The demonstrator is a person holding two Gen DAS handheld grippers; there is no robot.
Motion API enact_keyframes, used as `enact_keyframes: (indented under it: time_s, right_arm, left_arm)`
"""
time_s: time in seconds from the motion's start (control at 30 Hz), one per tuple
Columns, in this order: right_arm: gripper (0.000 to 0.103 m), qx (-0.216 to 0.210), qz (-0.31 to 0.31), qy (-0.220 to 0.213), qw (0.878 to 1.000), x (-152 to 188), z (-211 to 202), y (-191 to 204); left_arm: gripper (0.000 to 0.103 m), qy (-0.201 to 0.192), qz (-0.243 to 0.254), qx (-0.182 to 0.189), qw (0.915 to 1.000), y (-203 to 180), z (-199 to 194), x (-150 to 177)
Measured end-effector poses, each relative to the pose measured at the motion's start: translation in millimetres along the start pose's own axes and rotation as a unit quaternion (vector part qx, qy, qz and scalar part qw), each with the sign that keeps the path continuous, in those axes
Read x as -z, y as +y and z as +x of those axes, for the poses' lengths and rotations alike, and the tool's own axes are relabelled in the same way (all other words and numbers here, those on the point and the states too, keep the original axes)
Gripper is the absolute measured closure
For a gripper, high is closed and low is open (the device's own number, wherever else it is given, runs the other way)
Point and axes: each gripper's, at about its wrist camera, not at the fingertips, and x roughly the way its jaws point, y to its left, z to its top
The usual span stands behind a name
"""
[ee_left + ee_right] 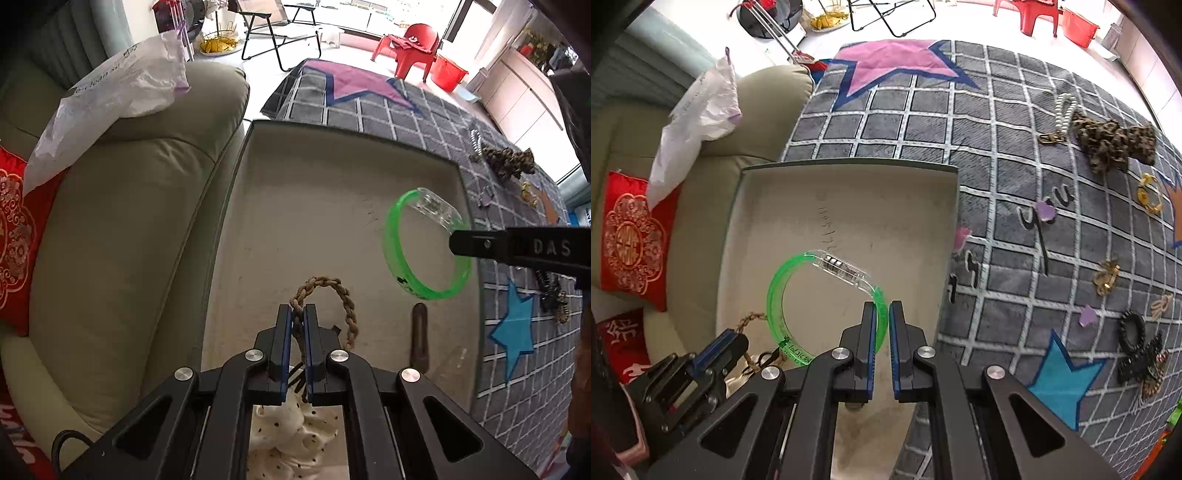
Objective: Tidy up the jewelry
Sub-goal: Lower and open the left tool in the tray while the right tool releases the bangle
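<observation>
A shallow beige box (332, 177) lies on a grey grid rug; it also shows in the right wrist view (849, 206). My left gripper (298, 314) is shut on a braided brown rope bracelet (345, 295) over the box's near end. My right gripper (882, 310) is shut on a green and clear plastic bangle (783, 288) and holds it above the box. The bangle (402, 221) and the right gripper's finger (517, 243) show at the right of the left wrist view. The left gripper (727, 343) shows low left in the right wrist view.
A cream polka-dot scrunchie (291, 424) and a dark hair clip (419, 339) lie in the box. Loose on the rug (997, 129): a leopard scrunchie (1112, 140), a pearl chain (1063, 114), gold earrings (1148, 195), black hair ties (1137, 347). A beige sofa (129, 221) stands at the left.
</observation>
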Motion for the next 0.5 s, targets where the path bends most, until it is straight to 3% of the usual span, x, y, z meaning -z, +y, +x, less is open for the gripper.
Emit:
enact_keyframes:
  time_s: [0.5]
  right_arm:
    - [0.095, 0.002, -0.009, 0.028, 1.0, -7.8, 37.3, 2.3]
  left_arm:
    - [0.095, 0.019, 0.02, -0.03, 0.9992, -11.3, 24.5, 11.0]
